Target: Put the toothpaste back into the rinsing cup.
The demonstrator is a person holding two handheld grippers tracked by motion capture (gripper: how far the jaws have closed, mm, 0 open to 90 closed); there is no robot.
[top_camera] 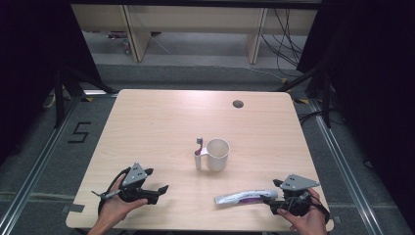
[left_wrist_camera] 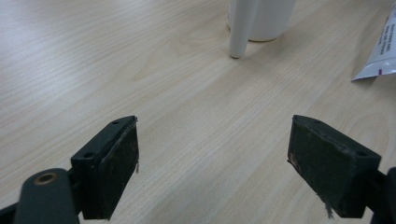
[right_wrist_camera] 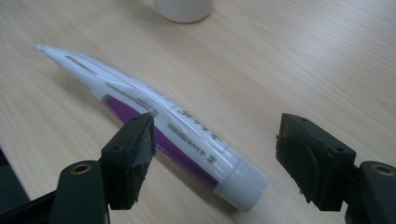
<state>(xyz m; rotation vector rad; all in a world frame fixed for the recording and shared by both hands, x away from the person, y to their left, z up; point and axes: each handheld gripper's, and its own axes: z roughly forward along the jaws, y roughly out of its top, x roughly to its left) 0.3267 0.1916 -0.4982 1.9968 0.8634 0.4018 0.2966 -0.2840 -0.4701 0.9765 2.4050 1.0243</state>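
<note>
**Toothpaste tube lies between open right jaws**

Seen from the high view, the wooden table (top_camera: 161,122) carries a white mug (top_camera: 218,154) near its middle, with a toothbrush (top_camera: 198,154) leaning against the mug's left side; a toothpaste tube (top_camera: 244,198) lies near the front edge, its long axis running left to right, cap end toward the right gripper (top_camera: 279,198); the left gripper (top_camera: 159,193) rests well apart, at the front left, so the right hand is clearly the nearer one.

Along the left gripper view, the jaws stand wide apart with nothing between them; bare wood lies ahead, the toothbrush handle (left_wrist_camera: 242,28) and mug (left_wrist_camera: 268,18) stand farther off, and the tube's flat end (left_wrist_camera: 380,51) shows at the right edge.

Along the right gripper view, the jaws are also spread and hold nothing; the tube (right_wrist_camera: 154,121) lies slantwise between them, cap (right_wrist_camera: 245,184) nearest and closer to the left jaw, flat end pointing away; I judge a close here would catch the tube near its cap.
</note>
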